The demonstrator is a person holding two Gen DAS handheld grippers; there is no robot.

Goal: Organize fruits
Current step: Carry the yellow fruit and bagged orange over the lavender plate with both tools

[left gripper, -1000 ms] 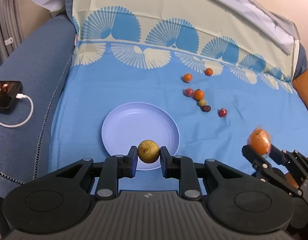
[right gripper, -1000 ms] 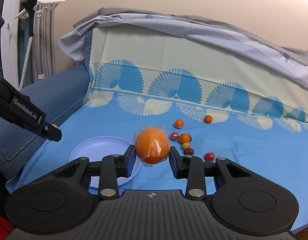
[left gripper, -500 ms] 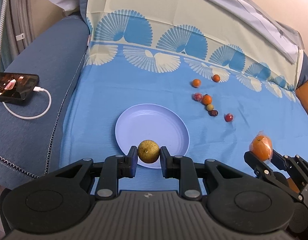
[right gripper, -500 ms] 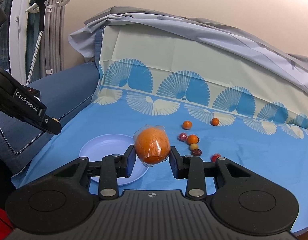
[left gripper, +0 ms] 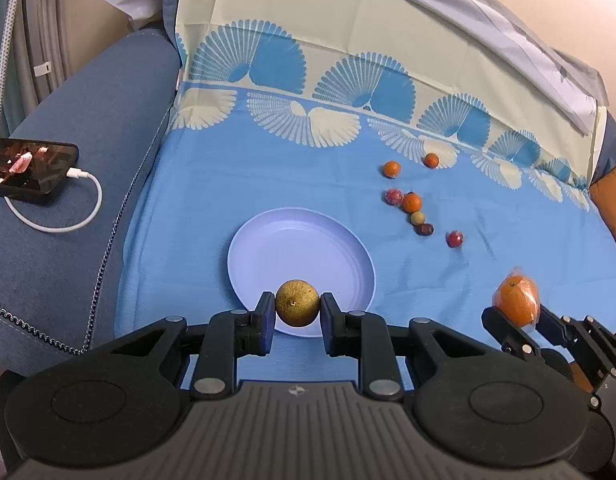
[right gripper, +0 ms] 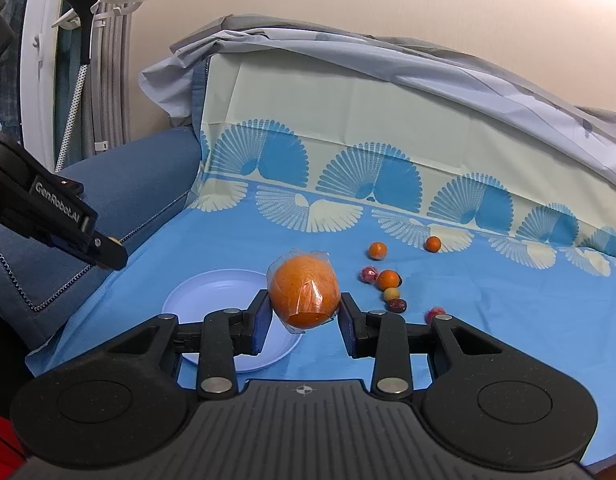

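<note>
Currently, left claw (left gripper: 298,309) clenched on a brownish-yellow round fruit (left gripper: 297,303) above the near rim of the lilac plate (left gripper: 268,256); right claw (right gripper: 304,312) grasping a film-wrapped orange (right gripper: 304,292) beside the plate: risk, either fruit rolling off the shallow rim once released.

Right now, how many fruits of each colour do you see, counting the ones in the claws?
Orange: 4 (wrapped orange in right claw, three small)
Red or dark red: 3
Yellow-green: 2 (one in left claw, one small)
Total: 9
</note>
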